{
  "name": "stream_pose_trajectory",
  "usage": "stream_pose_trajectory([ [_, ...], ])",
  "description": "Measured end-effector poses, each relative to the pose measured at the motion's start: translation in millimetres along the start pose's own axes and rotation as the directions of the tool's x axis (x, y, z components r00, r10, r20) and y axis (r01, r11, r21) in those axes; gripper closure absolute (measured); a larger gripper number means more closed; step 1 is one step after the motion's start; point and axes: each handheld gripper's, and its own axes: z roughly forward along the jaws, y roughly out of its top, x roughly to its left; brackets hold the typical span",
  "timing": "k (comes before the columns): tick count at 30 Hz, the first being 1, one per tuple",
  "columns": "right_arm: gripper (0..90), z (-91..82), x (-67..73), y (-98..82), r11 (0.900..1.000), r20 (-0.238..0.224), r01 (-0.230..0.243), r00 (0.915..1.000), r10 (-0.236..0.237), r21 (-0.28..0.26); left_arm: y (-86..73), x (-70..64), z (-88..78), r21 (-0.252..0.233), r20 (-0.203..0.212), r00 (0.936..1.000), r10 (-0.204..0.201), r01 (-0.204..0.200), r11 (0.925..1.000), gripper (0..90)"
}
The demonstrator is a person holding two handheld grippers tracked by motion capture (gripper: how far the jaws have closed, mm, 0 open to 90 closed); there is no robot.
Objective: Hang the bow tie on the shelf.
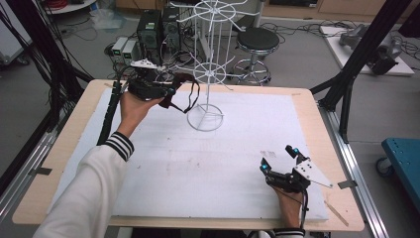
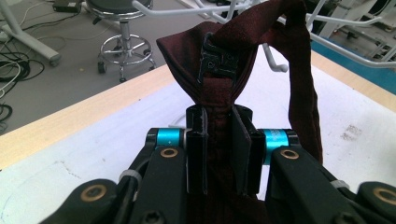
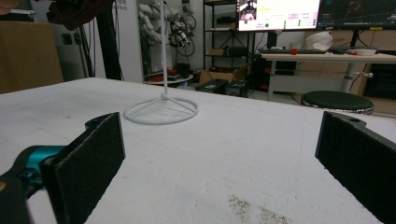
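Left tongs (image 1: pixel 171 91) pinching dark maroon fabric bow tie with strap (image 2: pixel 233 60), held above far-left desk (image 1: pixel 237 148), just left of white wire display rack (image 1: pixel 210 64). Strap loop hangs toward rack's lower hooks. Right tongs (image 1: pixel 280 161) spread, empty, resting near-right, well apart.

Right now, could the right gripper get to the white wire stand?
Probably yes. The right gripper rests low with open, empty jaws, and bare white mat lies between it and the stand's ring base. The left gripper holds the dark red strap off to the side.
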Motion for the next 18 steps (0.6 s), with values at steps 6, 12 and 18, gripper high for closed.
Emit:
stream_pose_trajectory([
  [6, 0.7, 0.0, 0.0, 0.0, 1.0, 0.0, 0.001, 1.0, -0.001, 0.0, -2.5, -2.4, 8.3, 0.022, -0.008, 1.0, 0.002, -0.002, 0.9998, 76.9],
  [12, 0.7, 0.0, 0.0, 0.0, 1.0, 0.0, 0.001, 1.0, -0.001, 0.001, -3.4, -4.3, 12.9, 0.033, -0.017, 0.9998, 0.003, -0.003, 0.9995, 76.8],
  [18, 0.7, 0.0, 0.1, 0.0, 1.0, 0.0, 0.0, 1.0, 0.0, 0.001, -3.7, -6.4, 14.4, 0.015, -0.033, 0.9994, -0.011, 0.012, 0.9998, 75.3],
])
